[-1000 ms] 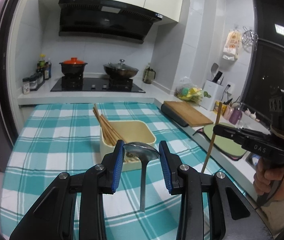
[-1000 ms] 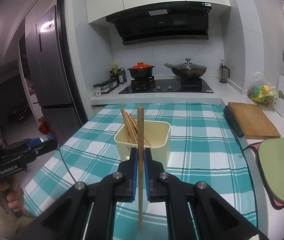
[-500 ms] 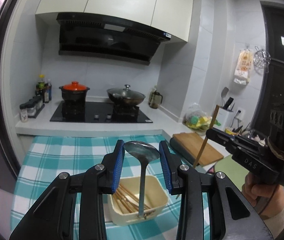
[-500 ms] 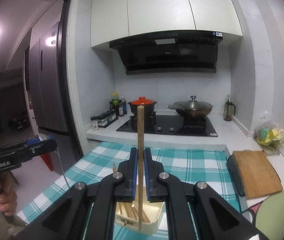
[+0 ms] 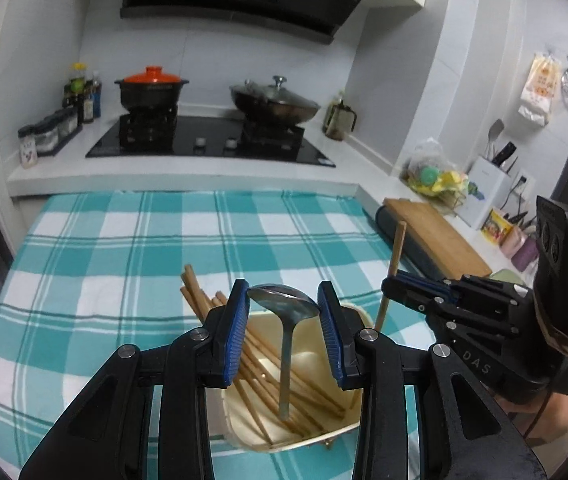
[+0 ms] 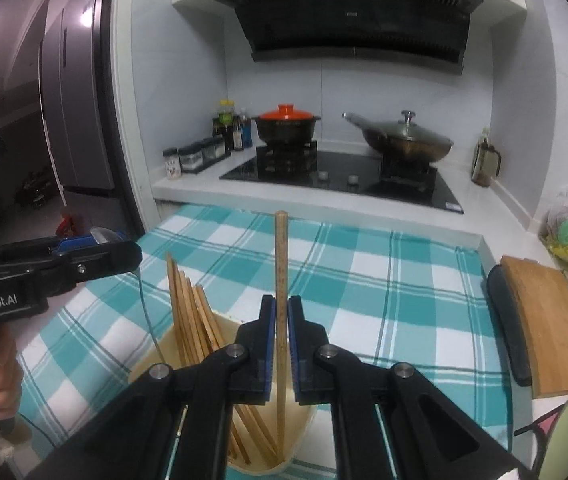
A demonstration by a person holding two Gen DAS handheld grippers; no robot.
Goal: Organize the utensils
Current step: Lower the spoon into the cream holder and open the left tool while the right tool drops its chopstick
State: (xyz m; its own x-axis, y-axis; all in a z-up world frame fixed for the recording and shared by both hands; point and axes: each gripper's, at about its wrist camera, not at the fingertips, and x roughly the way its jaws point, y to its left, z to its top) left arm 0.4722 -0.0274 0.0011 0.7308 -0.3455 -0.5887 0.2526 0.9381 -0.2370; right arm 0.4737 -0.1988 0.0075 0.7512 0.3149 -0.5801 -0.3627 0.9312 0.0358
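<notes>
Step in hand, as judged: dropping two held utensils into the cream bin (image 5: 354, 412) on the checked surface (image 5: 123, 248).

Left tool (image 5: 284, 332): pads set moderately wide, bowl of the metal spoon (image 5: 286, 308) wedged between them, so it is holding the spoon. The handle hangs down with its tip inside the bin, among the chopsticks.

Right tool (image 6: 278, 344): jaws narrow, clamped on one wooden chopstick (image 6: 280, 280), held upright. In the right wrist view its lower end hangs over the bin mouth; whether it touches the bottom cannot be told.

Counts:
- spoon: 1, held.
- chopstick in right tool: 1.
- bundle of chopsticks (image 5: 203, 304) leaning in the bin: several, roughly six to eight; they overlap, so an exact count is not possible.
- bin: 1.

Next move, as judged: lower both a little, then spread each tool so the items fall inside. The spoon is top-heavy and may tip over the rim; the chopstick should go toward the leaning bundle so it does not bounce out.
</notes>
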